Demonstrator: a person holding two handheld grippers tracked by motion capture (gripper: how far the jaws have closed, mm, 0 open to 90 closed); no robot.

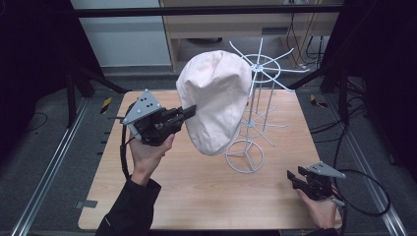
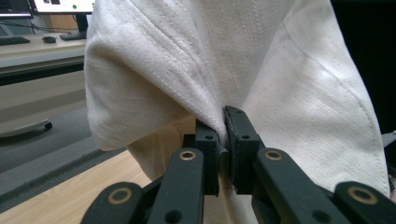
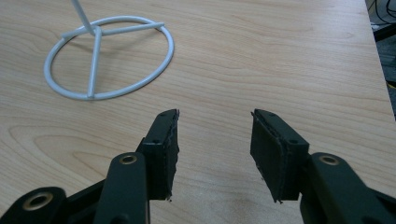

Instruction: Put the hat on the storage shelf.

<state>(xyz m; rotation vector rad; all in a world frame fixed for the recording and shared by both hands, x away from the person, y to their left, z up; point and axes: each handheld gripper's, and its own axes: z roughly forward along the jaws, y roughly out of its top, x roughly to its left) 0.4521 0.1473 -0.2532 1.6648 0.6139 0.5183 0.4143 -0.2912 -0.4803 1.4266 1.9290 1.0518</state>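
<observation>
A cream cloth cap (image 1: 216, 98) hangs in the air above the wooden table (image 1: 196, 191), just left of a white wire stand (image 1: 255, 103). My left gripper (image 1: 193, 110) is shut on the cap's left edge. In the left gripper view the black jaws pinch a fold of the cap (image 2: 280, 84) where my left gripper (image 2: 223, 122) meets it. My right gripper (image 1: 293, 176) rests low at the table's front right, open with nothing between its fingers. In the right gripper view my right gripper (image 3: 215, 121) points over bare wood toward the stand's ring base (image 3: 109, 58).
The wire stand has spoked arms at its top (image 1: 260, 64) and a round base (image 1: 244, 156) on the table. A wooden cabinet (image 1: 246, 24) and cables stand behind the table. Metal rails (image 1: 49, 162) run along both sides.
</observation>
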